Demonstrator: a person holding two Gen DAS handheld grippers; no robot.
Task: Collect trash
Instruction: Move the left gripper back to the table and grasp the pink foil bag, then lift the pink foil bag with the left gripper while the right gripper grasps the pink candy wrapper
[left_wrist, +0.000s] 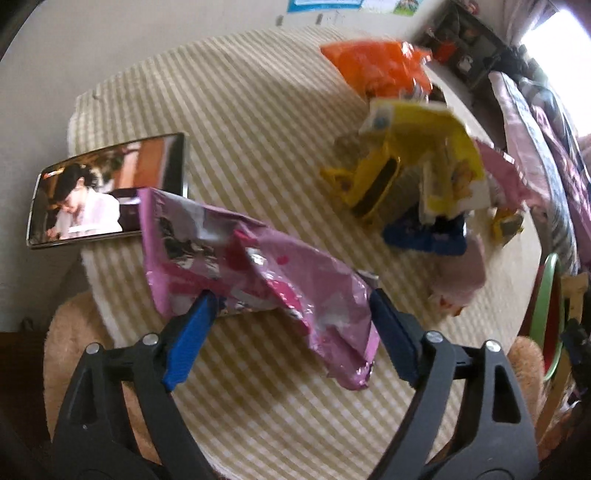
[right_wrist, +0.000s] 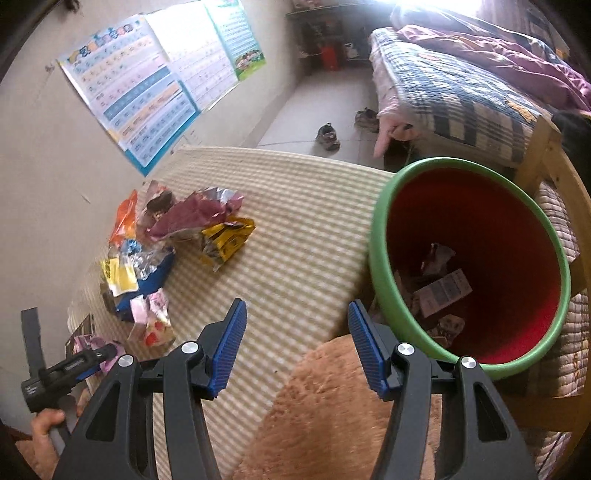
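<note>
Left claw (left_wrist: 291, 295) released, jaws spread wide either side of the pink foil wrapper (left_wrist: 258, 273) lying on the checked worktop cloth (left_wrist: 258, 110). The blue pads (left_wrist: 188, 339) flank the wrapper; they look about level with its near edge, not pressing on it. Right claw (right_wrist: 297, 347) half-open, nothing between its jaws, hanging over the cloth edge beside the red bin with green rim (right_wrist: 384, 258), which already holds a few scraps.

Rest of the trash is piled further back: orange packet (left_wrist: 373, 66), yellow packet (left_wrist: 417, 140), blue wrapper (left_wrist: 424, 236). A phone (left_wrist: 107, 192) playing video lies just beside the pink wrapper, its corner under it.

Step in hand, judged: grab the pink wrapper. Do it well: drop the pads low enough to bracket a crumpled ridge, not flat foil, then close. Stay clear of the phone. Foil is slippery and springy, so pinch firmly before lifting toward the bin.
</note>
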